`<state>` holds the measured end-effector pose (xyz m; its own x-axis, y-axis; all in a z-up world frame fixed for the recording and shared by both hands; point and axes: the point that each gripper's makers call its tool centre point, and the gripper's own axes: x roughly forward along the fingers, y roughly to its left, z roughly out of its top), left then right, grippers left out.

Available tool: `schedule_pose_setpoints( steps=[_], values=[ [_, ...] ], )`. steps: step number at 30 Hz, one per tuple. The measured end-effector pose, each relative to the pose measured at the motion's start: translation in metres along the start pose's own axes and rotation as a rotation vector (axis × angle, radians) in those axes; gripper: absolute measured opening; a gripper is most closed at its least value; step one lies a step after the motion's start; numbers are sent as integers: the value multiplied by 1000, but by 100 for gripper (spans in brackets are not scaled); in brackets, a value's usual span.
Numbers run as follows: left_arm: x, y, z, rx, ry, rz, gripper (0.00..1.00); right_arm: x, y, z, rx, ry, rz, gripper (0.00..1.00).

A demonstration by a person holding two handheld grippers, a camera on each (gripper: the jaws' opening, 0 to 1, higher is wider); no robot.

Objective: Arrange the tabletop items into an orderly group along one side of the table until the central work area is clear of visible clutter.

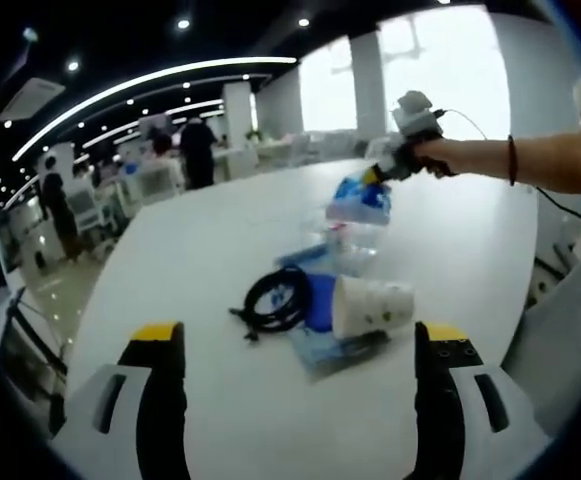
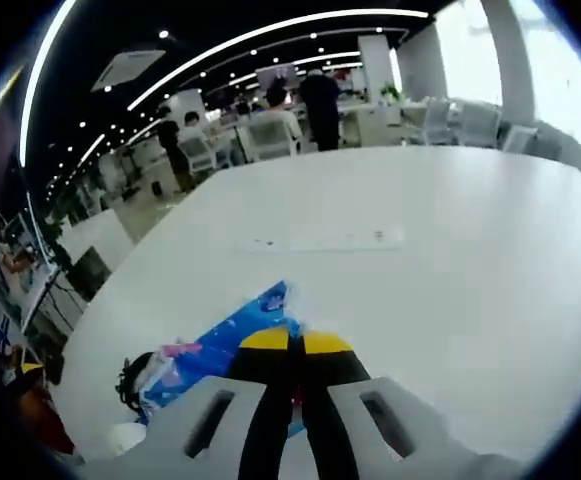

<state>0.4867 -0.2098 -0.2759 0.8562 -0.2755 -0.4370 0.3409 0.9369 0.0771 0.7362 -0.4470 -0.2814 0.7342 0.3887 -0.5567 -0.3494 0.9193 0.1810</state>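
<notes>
A pile lies mid-table in the left gripper view: a coiled black cable (image 1: 275, 298), a white paper cup (image 1: 370, 305) on its side, and a flat blue packet (image 1: 320, 345) under them. Just beyond stands something clear, plastic-like (image 1: 355, 240). My left gripper (image 1: 299, 335) is open wide, near the table's front, short of the pile and holding nothing. Beyond the pile, a person's arm (image 1: 540, 160) holds my right gripper (image 1: 378, 177), shut on a blue wrapper (image 1: 362, 197) above the table. In the right gripper view the closed gripper (image 2: 295, 342) pinches that blue wrapper (image 2: 220, 345), with the cable (image 2: 130, 380) behind.
The white table (image 2: 450, 300) is broad, with a flush socket strip (image 2: 320, 240) in its middle. Its edge curves at the left (image 1: 90, 300). Chairs, desks and several people (image 1: 195, 150) stand far behind. A cord (image 1: 570, 215) trails from the right gripper.
</notes>
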Motion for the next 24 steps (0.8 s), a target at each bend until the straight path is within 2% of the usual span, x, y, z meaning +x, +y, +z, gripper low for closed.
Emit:
schedule_pose_setpoints(
  steps=[13, 24],
  values=[
    [1, -2, 0, -9, 1, -11, 92, -11, -55, -3, 156, -27, -144, 1],
    [2, -4, -5, -2, 20, -23, 92, -21, -95, -10, 248, -54, -257, 1]
  ],
)
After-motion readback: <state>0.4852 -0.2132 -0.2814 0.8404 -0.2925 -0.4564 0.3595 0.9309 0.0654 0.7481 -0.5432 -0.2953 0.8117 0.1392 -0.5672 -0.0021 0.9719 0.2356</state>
